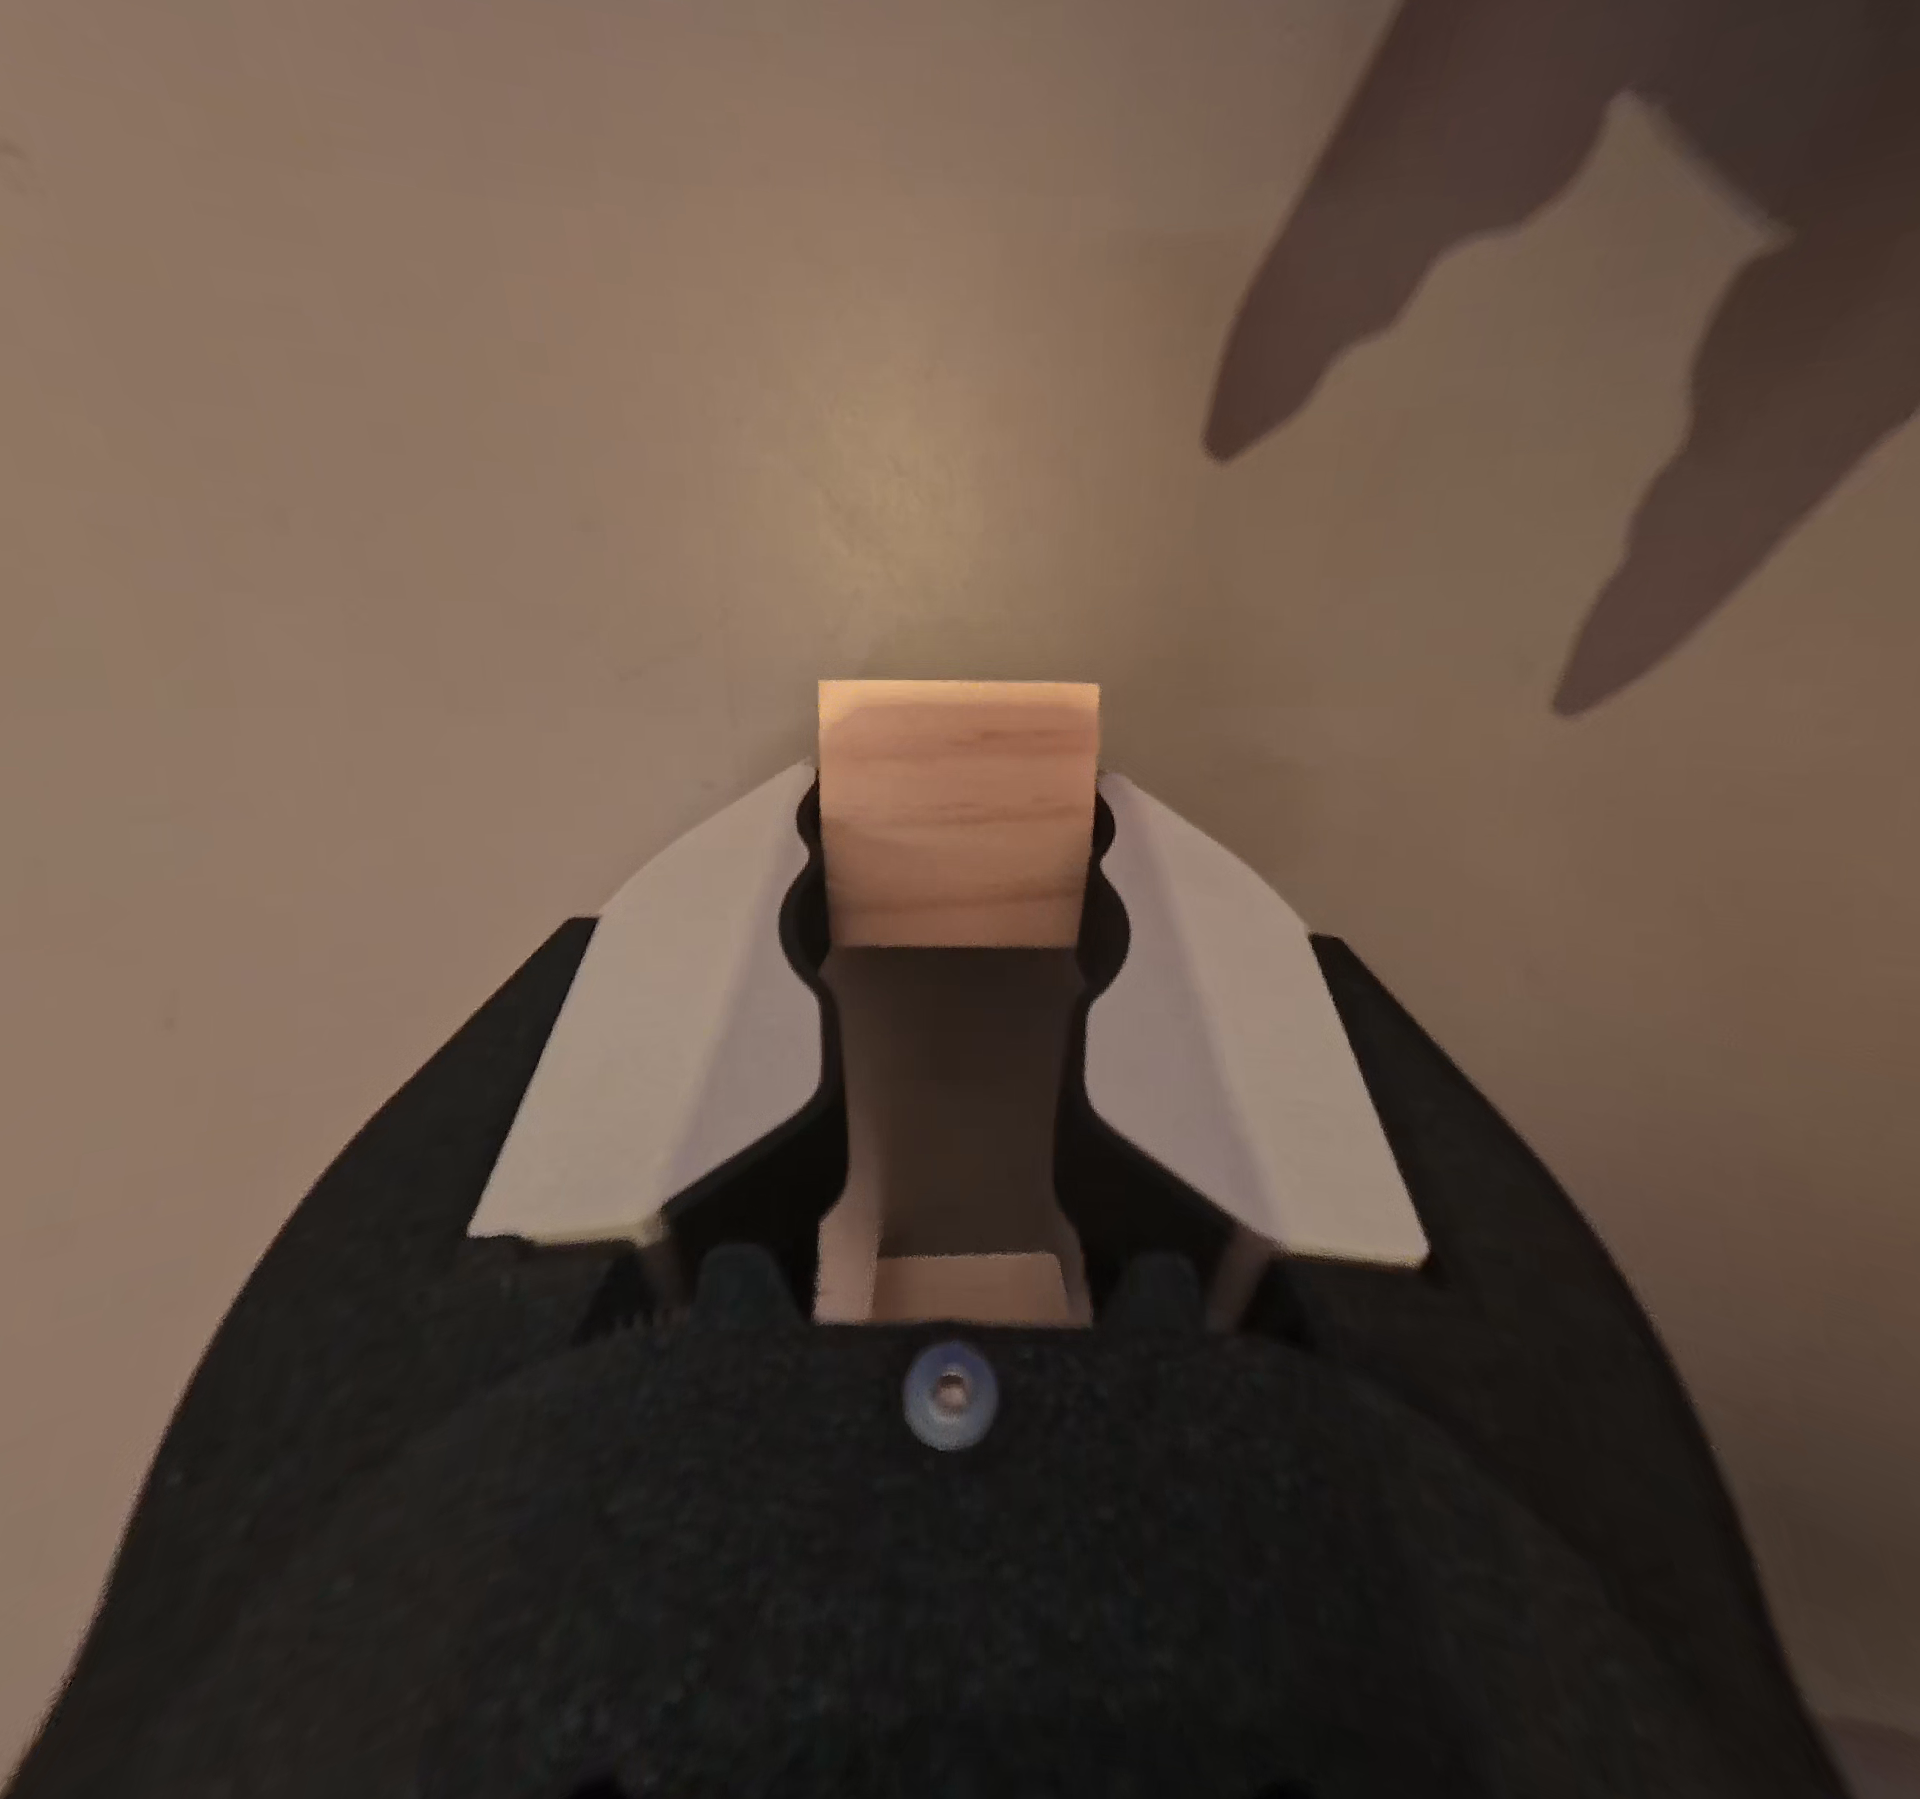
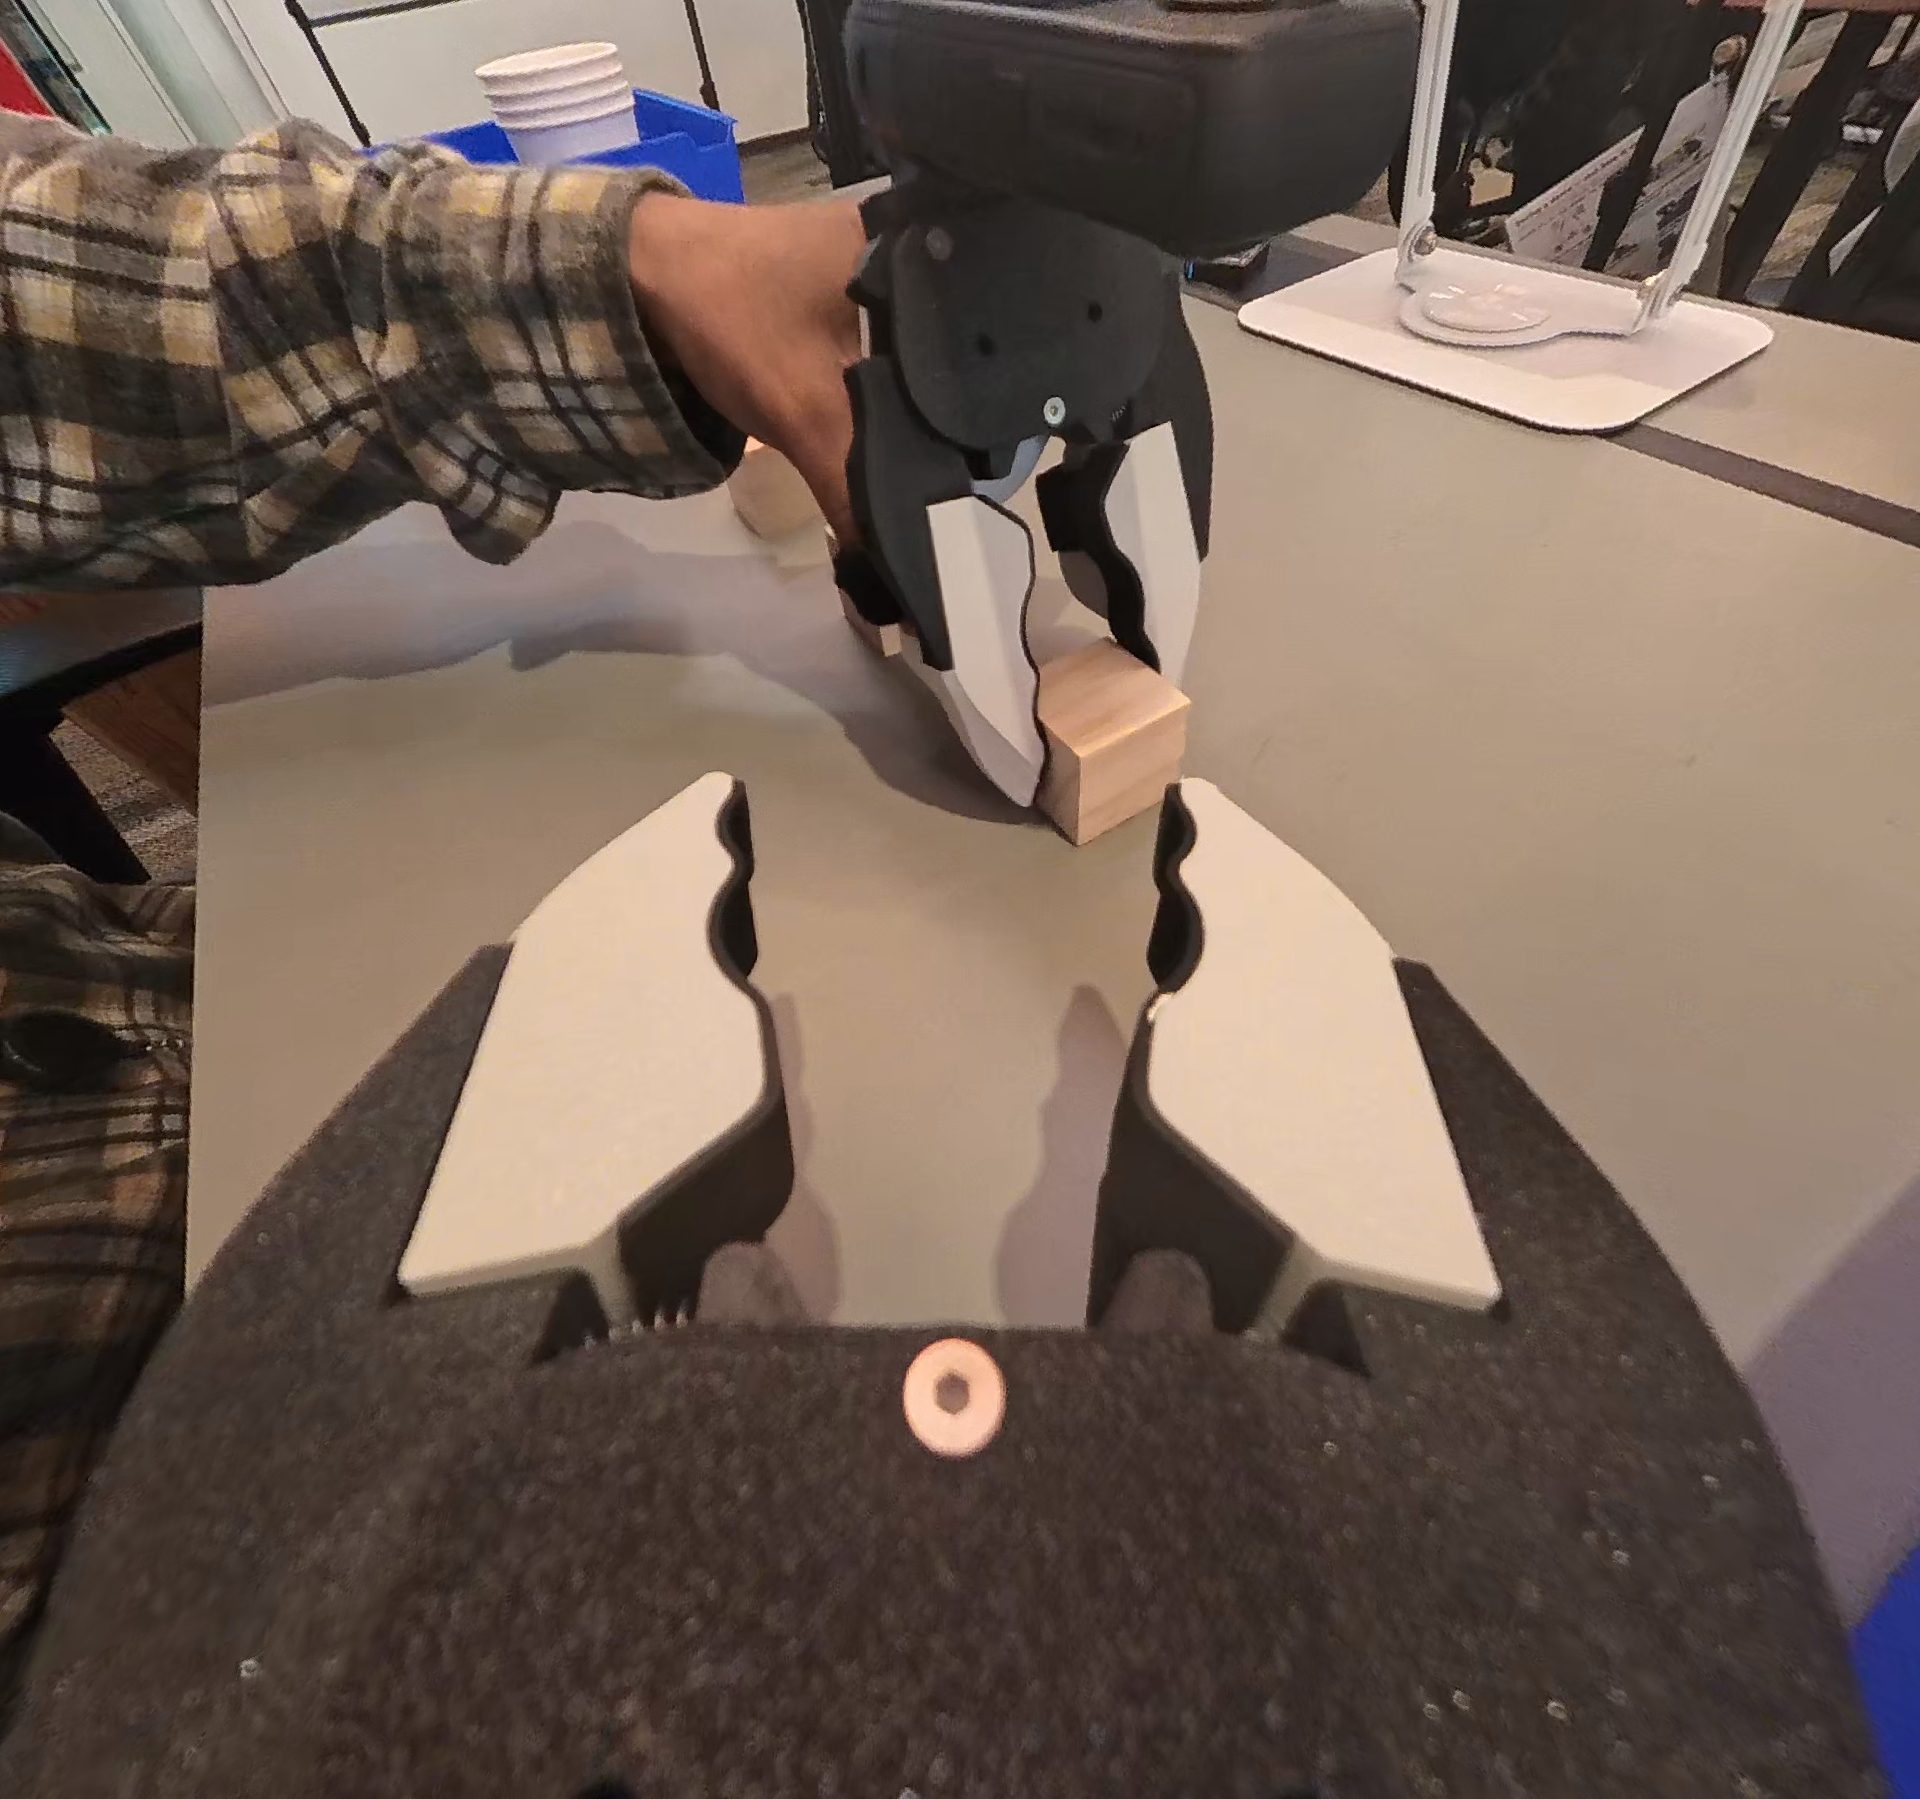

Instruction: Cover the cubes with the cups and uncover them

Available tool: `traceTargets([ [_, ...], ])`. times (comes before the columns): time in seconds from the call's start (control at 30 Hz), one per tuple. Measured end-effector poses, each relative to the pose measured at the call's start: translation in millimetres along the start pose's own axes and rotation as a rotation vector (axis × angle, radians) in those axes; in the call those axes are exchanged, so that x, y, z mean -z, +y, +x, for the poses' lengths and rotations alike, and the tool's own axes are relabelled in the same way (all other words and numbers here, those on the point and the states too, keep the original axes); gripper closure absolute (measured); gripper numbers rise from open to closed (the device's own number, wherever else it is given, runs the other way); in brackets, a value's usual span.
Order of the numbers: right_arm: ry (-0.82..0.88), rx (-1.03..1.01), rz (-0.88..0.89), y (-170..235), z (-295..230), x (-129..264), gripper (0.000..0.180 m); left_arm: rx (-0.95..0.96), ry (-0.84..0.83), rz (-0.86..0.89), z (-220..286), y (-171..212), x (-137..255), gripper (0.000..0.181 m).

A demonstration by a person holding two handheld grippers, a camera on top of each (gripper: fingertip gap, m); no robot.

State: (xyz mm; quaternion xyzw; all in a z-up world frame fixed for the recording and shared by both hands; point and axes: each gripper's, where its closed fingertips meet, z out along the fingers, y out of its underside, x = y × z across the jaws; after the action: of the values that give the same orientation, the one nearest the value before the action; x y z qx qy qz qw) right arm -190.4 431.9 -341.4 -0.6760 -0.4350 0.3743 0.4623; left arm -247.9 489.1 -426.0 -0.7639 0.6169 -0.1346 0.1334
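Left wrist view: left gripper [image 1: 958, 814] clamps a wooden cube [image 1: 958, 793] by opposite flat faces on the grey table [image 1: 416, 399]. Light, rigid and smooth-sided, it likely suits that hold. Just beside the cube, right gripper [image 2: 958, 814] hovers, fingers spread and empty.

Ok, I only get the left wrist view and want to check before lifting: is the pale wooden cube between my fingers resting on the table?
Observer: Yes, the pale wooden cube sits flat on the grey table, with the left gripper astride it.
Operator: Where is the right gripper?
Observer: The right gripper is open and empty, just short of that cube.
Operator: Any cups nearby?
Observer: A stack of white paper cups stands in a blue plastic bin, far back beyond the plaid sleeve.
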Motion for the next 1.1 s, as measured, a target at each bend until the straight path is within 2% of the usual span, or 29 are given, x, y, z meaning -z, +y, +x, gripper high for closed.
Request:
traceTargets([
  [0.07,-0.001,-0.004,0.000,0,0,0,0.105,0.002,0.005,0.005,0,0,-1,0.136],
  [0.13,-0.003,-0.006,0.003,-1,-1,0,0.104,0.007,-0.006,-0.005,-3,1,-3,0.117],
  [0.3,-0.002,0.007,0.012,-6,-6,0,0.102,0.026,-0.053,0.054,-10,-5,16,0.096],
  [0.47,-0.005,0.001,0.029,-8,-9,-3,0.101,0.061,-0.154,0.209,-14,-8,87,0.091],
  [0.57,-0.012,-0.005,0.038,-7,-13,-7,0.101,0.065,-0.256,0.248,-12,17,148,0.097],
  [0.7,-0.030,-0.015,0.062,-7,-19,-16,0.102,0.166,-0.377,0.318,-5,90,237,0.107],
  [0.87,-0.057,-0.029,0.104,-10,-25,-32,0.102,0.398,-0.578,0.241,-4,251,325,0.119],
  [1.0,-0.085,-0.028,0.101,-12,-33,-48,0.102,0.585,-0.627,0.132,5,369,357,0.126],
  [1.1,-0.095,-0.016,0.103,-16,-38,-57,0.102,0.695,-0.632,0.056,11,428,361,0.129],
])
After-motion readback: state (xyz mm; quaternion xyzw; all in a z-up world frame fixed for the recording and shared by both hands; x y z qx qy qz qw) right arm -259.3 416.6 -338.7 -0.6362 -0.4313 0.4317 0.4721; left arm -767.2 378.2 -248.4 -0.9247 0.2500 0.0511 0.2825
